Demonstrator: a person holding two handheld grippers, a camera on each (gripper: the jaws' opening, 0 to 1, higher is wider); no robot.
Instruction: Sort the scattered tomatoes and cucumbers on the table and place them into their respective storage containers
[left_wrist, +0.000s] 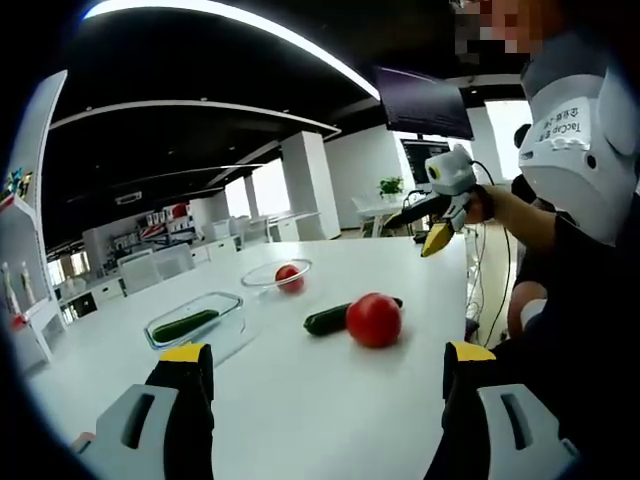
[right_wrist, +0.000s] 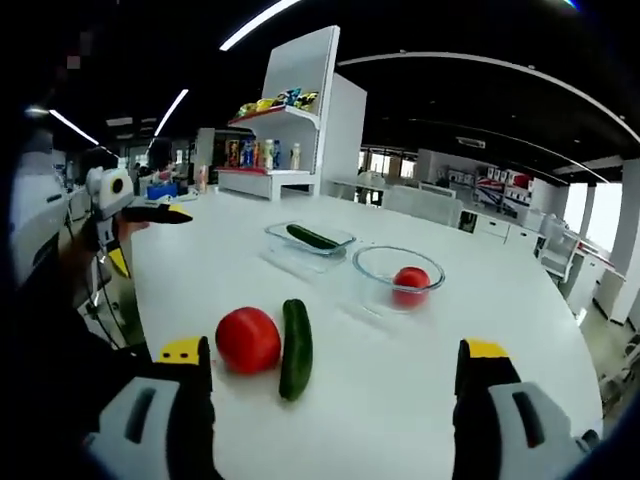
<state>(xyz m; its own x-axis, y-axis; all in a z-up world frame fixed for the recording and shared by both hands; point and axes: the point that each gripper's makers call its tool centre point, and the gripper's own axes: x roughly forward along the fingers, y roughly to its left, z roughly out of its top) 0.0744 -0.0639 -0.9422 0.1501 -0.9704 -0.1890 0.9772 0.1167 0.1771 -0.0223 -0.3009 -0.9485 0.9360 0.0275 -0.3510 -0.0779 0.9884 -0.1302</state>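
A: Two items remain loose: a tomato (right_wrist: 248, 340) and a cucumber (right_wrist: 295, 348), touching, mid-table (right_wrist: 400, 420), nearer the person's edge.

B: Containers?

A: Rectangular tray (right_wrist: 310, 240) holds a cucumber; round bowl (right_wrist: 400, 275) holds a tomato.

B: Gripper status?

A: Left gripper (left_wrist: 320, 370) and right gripper (right_wrist: 335, 370) are both spread, empty.

B: Handling?

A: Tomato likely soft, smooth; grip its widest part lightly. Cucumber looks stiff; grip mid-length.

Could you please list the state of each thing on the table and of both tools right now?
Loose tomato: on the table, touching the loose cucumber.
Loose cucumber: lying flat, unsorted.
Round bowl: holds one tomato.
Rectangular container: holds one cucumber.
Left tool: open, empty.
Right tool: open, empty.
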